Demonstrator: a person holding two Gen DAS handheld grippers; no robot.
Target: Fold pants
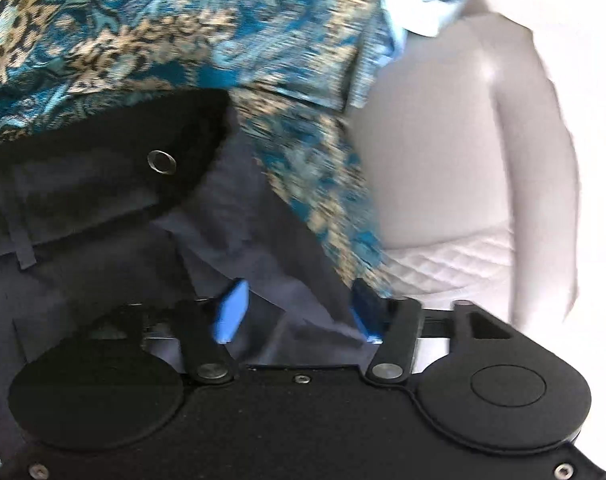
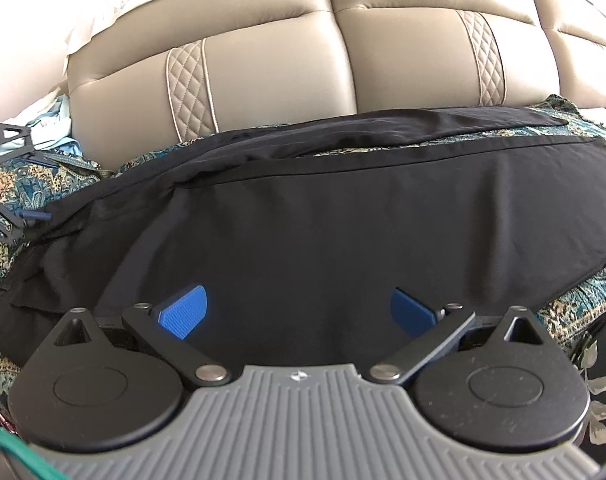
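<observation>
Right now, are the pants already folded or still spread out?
Mostly spread. The black pants lie lengthwise on the patterned cloth, both legs visible with a gap of cloth between them at the far end. No crosswise fold shows.

Dark navy, almost black cloth pants (image 2: 323,216) lie plain and unpatterned over a teal-and-gold paisley woven throw (image 1: 123,40). Behind them a beige leather sofa (image 2: 271,76) shows diamond-quilted strips. Both grippers carry bright blue ribbed pads (image 2: 183,316) on black arms
</observation>
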